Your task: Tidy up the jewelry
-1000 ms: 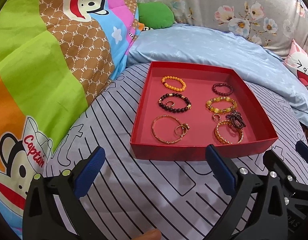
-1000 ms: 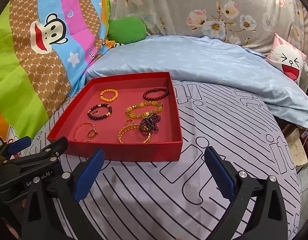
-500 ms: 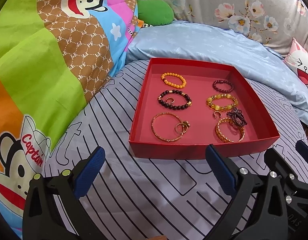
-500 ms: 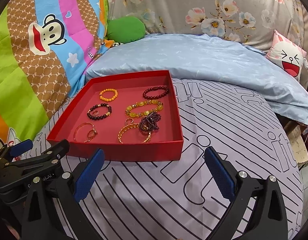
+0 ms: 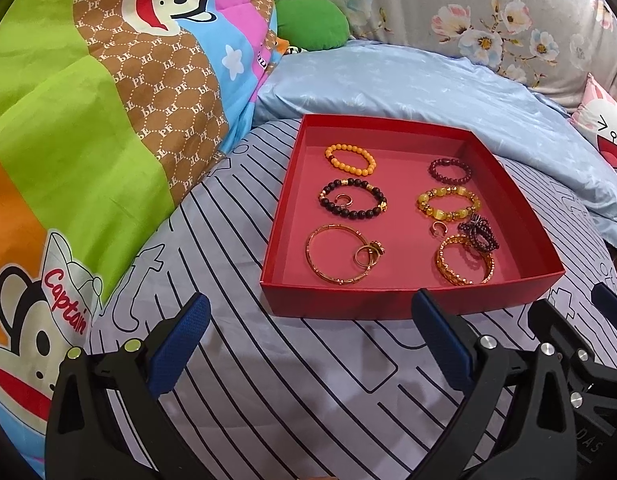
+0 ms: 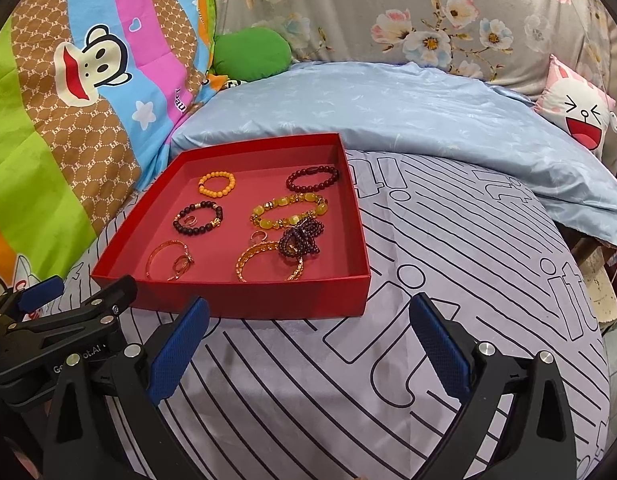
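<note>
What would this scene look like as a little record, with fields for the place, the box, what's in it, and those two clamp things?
place: striped sheet on a bed, pillows behind
box: red tray, open, no lid in view
left column: orange bead bracelet, dark bead bracelet, thin gold bangle with rings
right column: maroon bracelet, yellow stone bracelet, wide gold bangle with a dark bead bundle on it
left gripper: open, empty, short of the tray
right gripper: open, empty, short of the tray
</note>
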The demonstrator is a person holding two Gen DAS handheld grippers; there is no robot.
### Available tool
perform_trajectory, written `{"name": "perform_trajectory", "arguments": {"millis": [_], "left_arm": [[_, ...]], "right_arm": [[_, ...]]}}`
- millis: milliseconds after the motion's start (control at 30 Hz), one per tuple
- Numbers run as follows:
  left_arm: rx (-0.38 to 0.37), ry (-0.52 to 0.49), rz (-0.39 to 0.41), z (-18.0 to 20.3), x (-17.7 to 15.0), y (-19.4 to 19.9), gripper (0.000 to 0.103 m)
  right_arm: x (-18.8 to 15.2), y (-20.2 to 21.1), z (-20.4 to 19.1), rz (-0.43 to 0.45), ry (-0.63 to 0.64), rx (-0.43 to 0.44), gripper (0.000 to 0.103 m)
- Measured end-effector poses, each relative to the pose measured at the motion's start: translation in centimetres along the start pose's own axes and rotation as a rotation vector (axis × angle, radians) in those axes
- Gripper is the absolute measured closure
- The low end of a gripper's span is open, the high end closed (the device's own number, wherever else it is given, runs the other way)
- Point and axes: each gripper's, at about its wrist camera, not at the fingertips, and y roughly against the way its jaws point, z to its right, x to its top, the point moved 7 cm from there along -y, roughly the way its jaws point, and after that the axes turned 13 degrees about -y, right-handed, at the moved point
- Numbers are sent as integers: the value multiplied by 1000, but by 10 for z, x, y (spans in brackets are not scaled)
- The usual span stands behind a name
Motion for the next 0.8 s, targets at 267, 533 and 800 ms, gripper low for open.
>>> {"name": "perform_trajectory", "arguments": {"millis": [267, 533, 800], "left_arm": [[0, -1, 0, 0, 1, 0, 7], [3, -3, 2, 0, 1, 0, 7], [6, 5, -4, -3, 1, -2, 7]], "right_arm": [[-1, 0, 0, 0, 2, -2, 6], [-1, 0, 0, -1, 2, -1, 6], [-1, 0, -2, -6, 4, -2, 6]]}}
